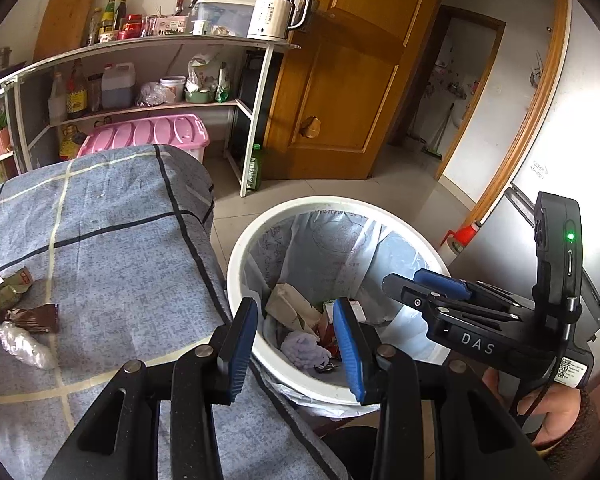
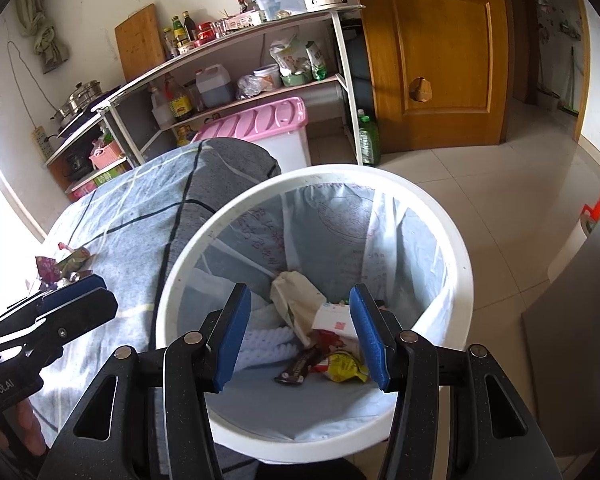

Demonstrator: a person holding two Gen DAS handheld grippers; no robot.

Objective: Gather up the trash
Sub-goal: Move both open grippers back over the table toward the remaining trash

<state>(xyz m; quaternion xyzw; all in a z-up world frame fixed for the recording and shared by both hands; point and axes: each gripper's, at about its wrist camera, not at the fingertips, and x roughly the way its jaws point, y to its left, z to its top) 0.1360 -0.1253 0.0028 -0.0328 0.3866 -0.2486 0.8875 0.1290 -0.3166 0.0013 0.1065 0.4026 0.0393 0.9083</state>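
Both claws hang over the round white plastic bin [image 2: 172, 272] with its thin pale liner, jaws parted, nothing between them: the left claw [image 1: 296, 344] stands narrower, the right claw [image 2: 300, 332] wider. Best to return along the grey-blue checked cloth on the bench [image 1: 112, 240] for the crumpled wrappers [image 1: 20, 308] lying there. Only the right wrist view shows the yellow packet [image 2: 344, 366] lying in the bin; the left shows the clear crumpled film [image 1: 24, 346].
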